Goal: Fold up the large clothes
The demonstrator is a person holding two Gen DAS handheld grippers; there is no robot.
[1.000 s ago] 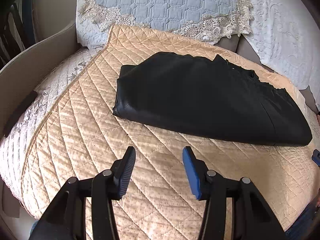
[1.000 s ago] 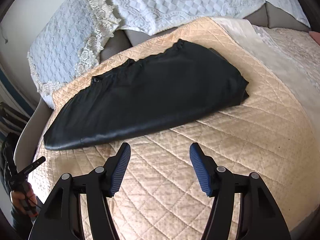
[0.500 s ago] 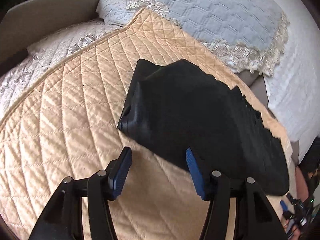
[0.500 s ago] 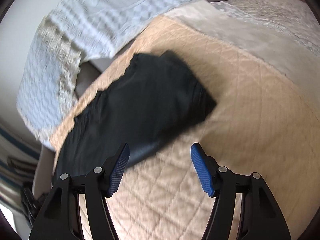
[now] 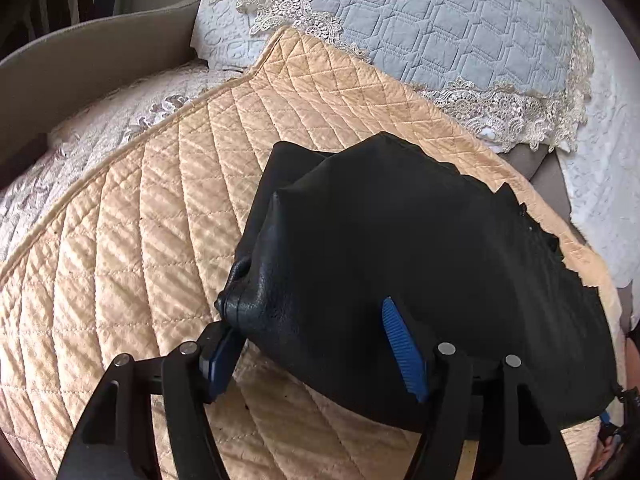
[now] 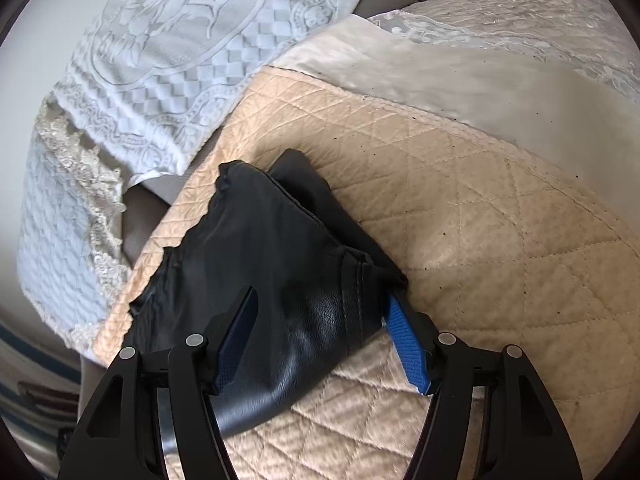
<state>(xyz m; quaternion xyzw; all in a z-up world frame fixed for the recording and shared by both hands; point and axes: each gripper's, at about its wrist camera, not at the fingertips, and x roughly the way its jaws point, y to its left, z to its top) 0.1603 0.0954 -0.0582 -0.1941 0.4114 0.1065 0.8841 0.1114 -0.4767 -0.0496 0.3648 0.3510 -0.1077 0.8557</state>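
Black leather garment [image 5: 420,248], folded, glossy, grained

The black garment [image 5: 420,264] looks like soft leather, a bit shiny, with a fine grainy skin and sewn seams. The peach cover [image 5: 152,216] on the bed is puffy cloth with a silky shine, stitched in diamonds. The grey-blue pillow [image 5: 460,28] is matt quilted cloth with rough lace on its edge. The white cloth [image 6: 192,48] has a raised woven pattern. The left gripper [image 5: 312,356] is smooth black plastic with ribbed blue pads [image 5: 402,348] and small shiny metal pins.
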